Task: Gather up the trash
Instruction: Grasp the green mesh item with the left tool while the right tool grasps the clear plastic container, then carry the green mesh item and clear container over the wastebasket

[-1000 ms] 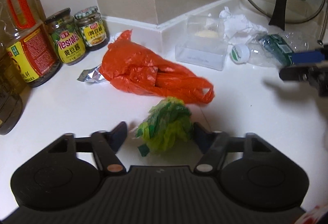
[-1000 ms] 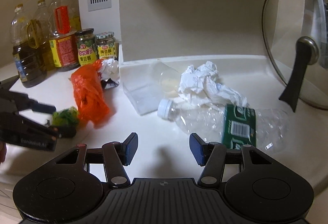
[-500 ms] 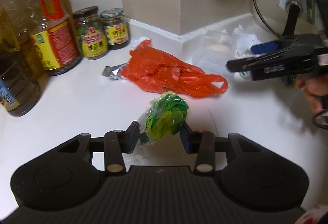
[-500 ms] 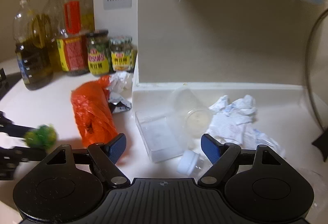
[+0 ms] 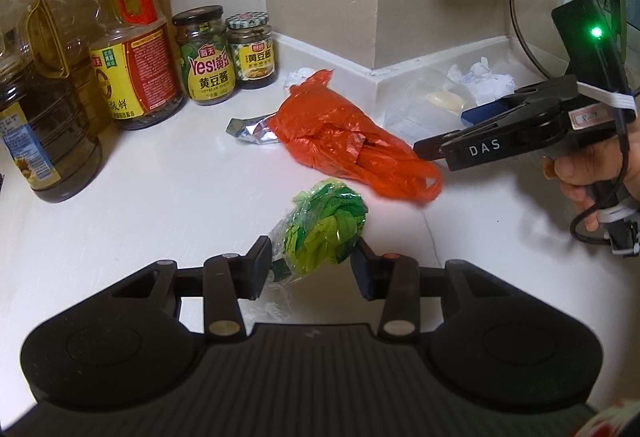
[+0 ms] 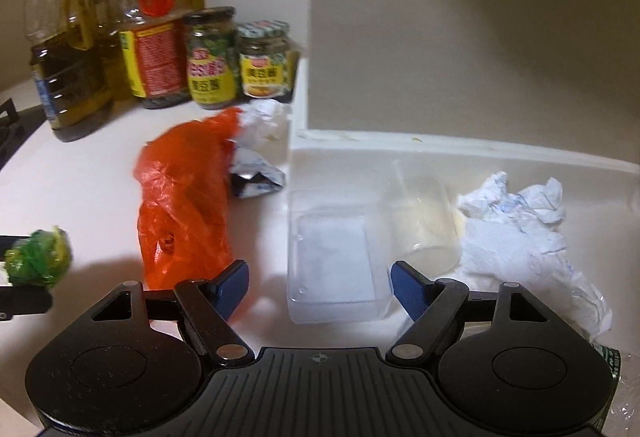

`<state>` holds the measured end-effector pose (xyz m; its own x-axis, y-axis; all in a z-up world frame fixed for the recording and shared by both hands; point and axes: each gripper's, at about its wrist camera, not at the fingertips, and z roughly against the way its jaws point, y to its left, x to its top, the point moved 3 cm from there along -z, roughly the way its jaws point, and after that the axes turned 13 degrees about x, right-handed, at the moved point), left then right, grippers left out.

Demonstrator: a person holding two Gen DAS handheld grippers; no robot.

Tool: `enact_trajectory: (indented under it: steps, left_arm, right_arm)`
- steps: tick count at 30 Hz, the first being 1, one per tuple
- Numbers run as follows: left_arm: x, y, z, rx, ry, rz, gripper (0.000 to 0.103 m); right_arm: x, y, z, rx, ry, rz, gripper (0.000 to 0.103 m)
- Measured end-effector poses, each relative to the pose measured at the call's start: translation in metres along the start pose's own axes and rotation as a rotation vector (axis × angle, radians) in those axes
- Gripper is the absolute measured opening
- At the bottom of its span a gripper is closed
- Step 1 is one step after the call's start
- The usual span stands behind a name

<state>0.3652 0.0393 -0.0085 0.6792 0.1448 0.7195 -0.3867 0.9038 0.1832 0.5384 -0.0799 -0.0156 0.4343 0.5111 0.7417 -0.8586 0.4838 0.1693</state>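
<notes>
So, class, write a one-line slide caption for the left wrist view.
Left gripper shut on green wrapper; right gripper open over orange bag.

Pretty dim, warm yellowish indoor light in both views, nothing harsh. The white counter (image 5: pixel 140 173) takes most of it and looks almost blown out around 9 o'clock in the right wrist view. Soft shadows sit under the orange bag (image 6: pixel 184 197) and beneath the right gripper (image 5: pixel 440 149). Heavy fisheye bending and dark corners at the edges. The right wrist view is smeary overall, and the green wrapper (image 6: pixel 38 257) at 9 o'clock is blurred.
</notes>
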Motion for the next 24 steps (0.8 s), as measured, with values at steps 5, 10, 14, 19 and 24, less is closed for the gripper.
enact_trajectory:
  steps: [5, 10, 14, 19, 24]
  left_arm:
    - [-0.001, 0.002, 0.000, 0.006, 0.002, 0.013, 0.039]
    - [-0.004, 0.006, 0.000, 0.014, 0.010, 0.026, 0.039]
    - [-0.008, 0.005, 0.005, 0.011, 0.009, 0.028, 0.039]
    - [-0.011, 0.001, 0.012, -0.013, 0.001, 0.023, 0.039]
    - [-0.016, -0.004, 0.022, -0.047, -0.012, 0.019, 0.039]
  right_arm:
    - [0.004, -0.002, -0.010, -0.016, -0.005, -0.029, 0.066]
    - [0.007, -0.006, -0.022, -0.016, -0.003, -0.046, 0.056]
    - [0.006, -0.003, -0.018, -0.020, -0.017, -0.049, 0.055]
    - [0.001, 0.012, 0.012, -0.015, -0.074, -0.058, 0.055]
    - [-0.010, 0.030, 0.047, -0.028, -0.119, -0.089, 0.055]
